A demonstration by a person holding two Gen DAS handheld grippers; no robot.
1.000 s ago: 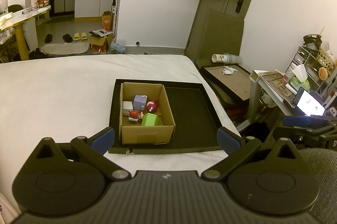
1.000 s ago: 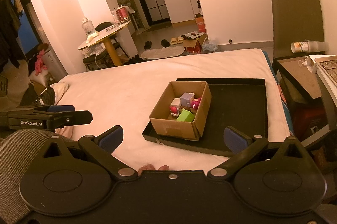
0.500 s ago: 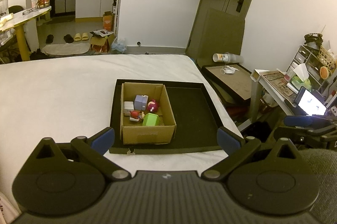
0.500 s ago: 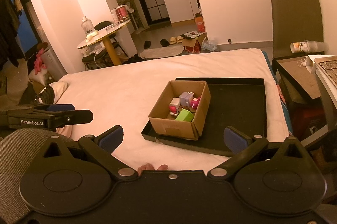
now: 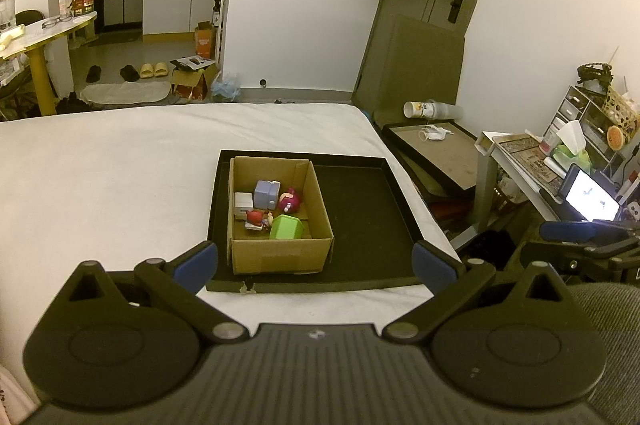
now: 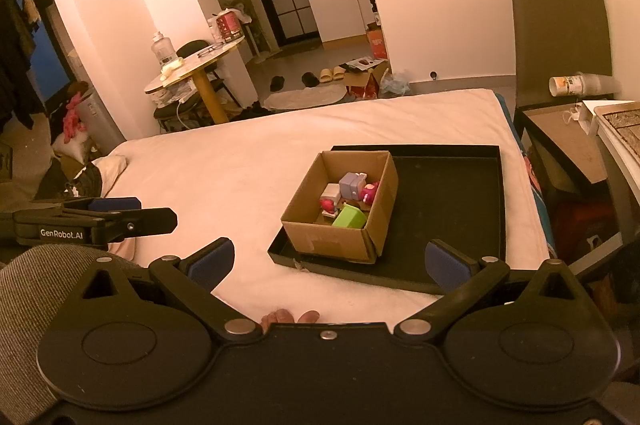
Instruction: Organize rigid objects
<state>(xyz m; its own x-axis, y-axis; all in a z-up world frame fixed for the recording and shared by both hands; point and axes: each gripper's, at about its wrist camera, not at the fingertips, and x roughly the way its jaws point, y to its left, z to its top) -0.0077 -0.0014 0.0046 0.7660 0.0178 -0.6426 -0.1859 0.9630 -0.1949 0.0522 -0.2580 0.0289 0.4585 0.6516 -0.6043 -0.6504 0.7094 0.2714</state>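
Cardboard box: square, plastic toys inside | tray: flat black | left tool, right tool: spread wide, empty

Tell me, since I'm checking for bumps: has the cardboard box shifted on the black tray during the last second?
No. The cardboard box sits in the same left part of the black tray.

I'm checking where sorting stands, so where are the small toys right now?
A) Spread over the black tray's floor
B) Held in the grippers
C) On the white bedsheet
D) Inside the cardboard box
D: the green block, purple cube and the other small toys all sit inside the cardboard box, which stands in the left part of the black tray.
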